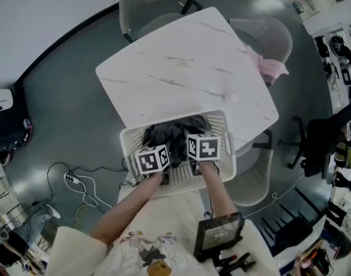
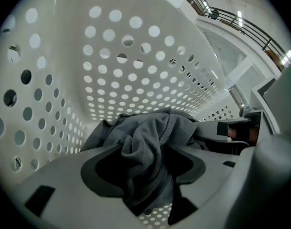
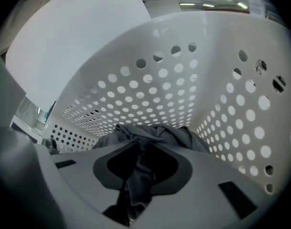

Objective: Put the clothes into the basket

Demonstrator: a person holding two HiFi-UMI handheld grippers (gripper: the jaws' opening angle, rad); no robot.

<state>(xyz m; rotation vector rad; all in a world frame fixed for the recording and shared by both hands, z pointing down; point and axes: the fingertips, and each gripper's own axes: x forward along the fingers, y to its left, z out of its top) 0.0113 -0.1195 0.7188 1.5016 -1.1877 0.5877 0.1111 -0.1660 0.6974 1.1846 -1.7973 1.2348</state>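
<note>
- right gripper (image 3: 140, 171): jaws drawn nearly together, pinching a thin fold of the dark grey garment (image 3: 152, 135); it is angled steeply down into the basket (image 3: 150, 66), probably so the cloth goes low inside, not over the rim
- left gripper (image 2: 146, 173): jaws stand apart with a thick hanging fold of the garment between them; nothing shows it squeezed, so this side looks loose rather than gripped
- both tools work side by side over the basket's near half, which probably keeps the bundle gathered between them
- garment: already inside the basket, heaped toward its far wall and spreading toward the middle; none of it hangs over the rim in the head view
- basket: white and perforated, its far rim tucked under the near edge of the marble-look table (image 1: 181, 68); what it rests on is hidden
- writing: the marker cubes (image 1: 152, 160) carry only black-and-white square patterns; the small screen (image 1: 218, 233) near the person's lap is too blurred to read; no brand is visible on basket or cloth
</note>
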